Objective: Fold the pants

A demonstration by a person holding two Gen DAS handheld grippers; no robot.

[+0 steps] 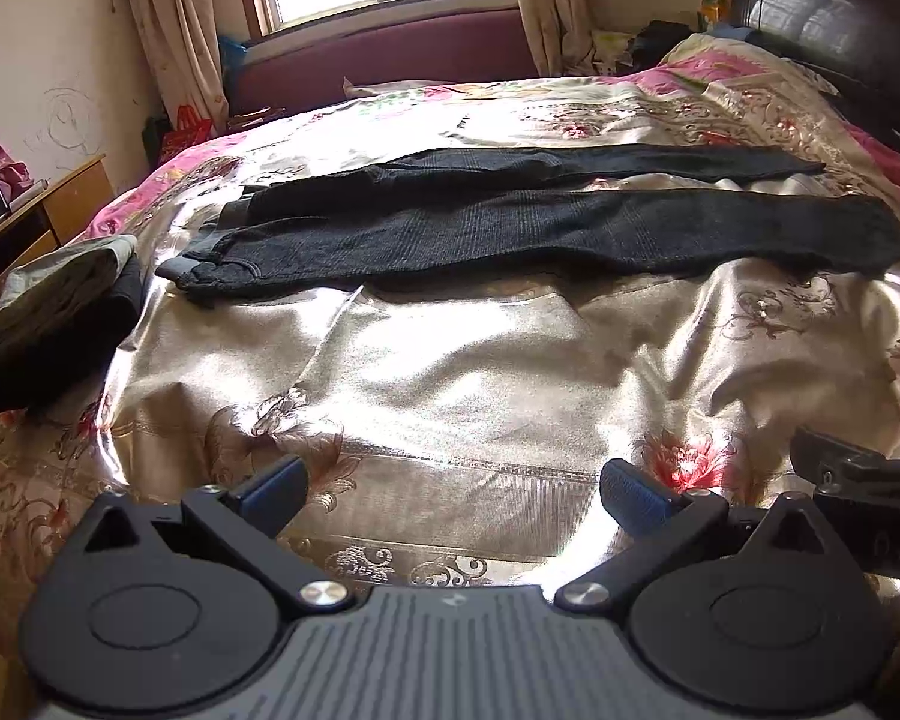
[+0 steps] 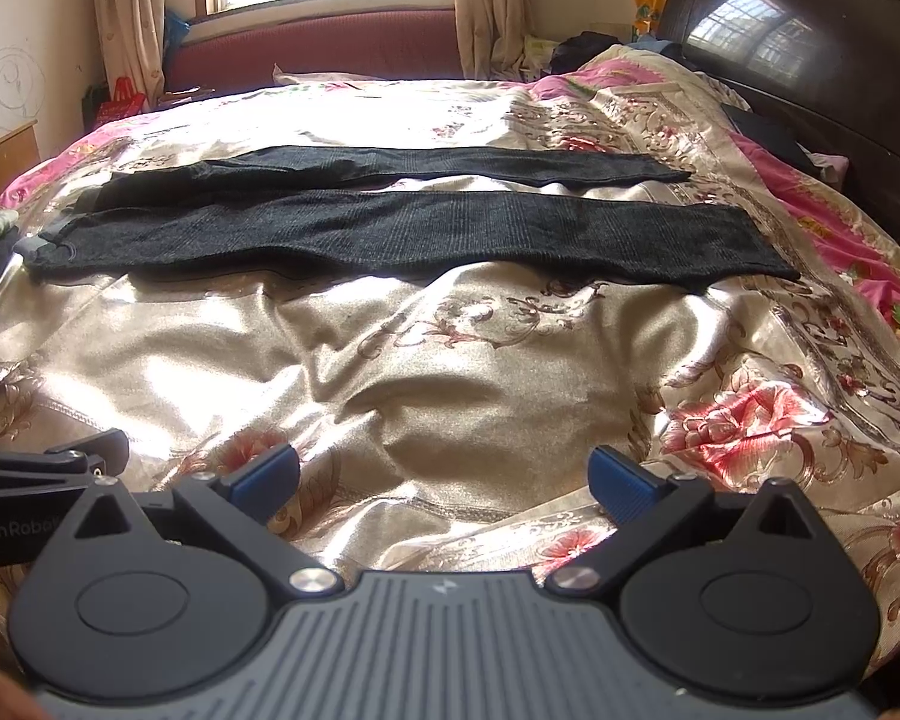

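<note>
Dark grey pants (image 1: 510,228) lie flat across the bed, waistband at the left, both legs stretched to the right with a gap between them. They also show in the right wrist view (image 2: 390,228). My left gripper (image 1: 453,492) is open and empty, low over the near part of the bed, well short of the pants. My right gripper (image 2: 444,480) is open and empty too, beside the left one. Each gripper's side shows at the edge of the other's view.
The bed has a shiny gold and pink floral cover (image 1: 450,372). A pile of folded dark clothes (image 1: 60,324) sits at the bed's left edge. A dark headboard (image 2: 810,60) stands at the right. A wooden desk (image 1: 42,216) is at the left, a window behind.
</note>
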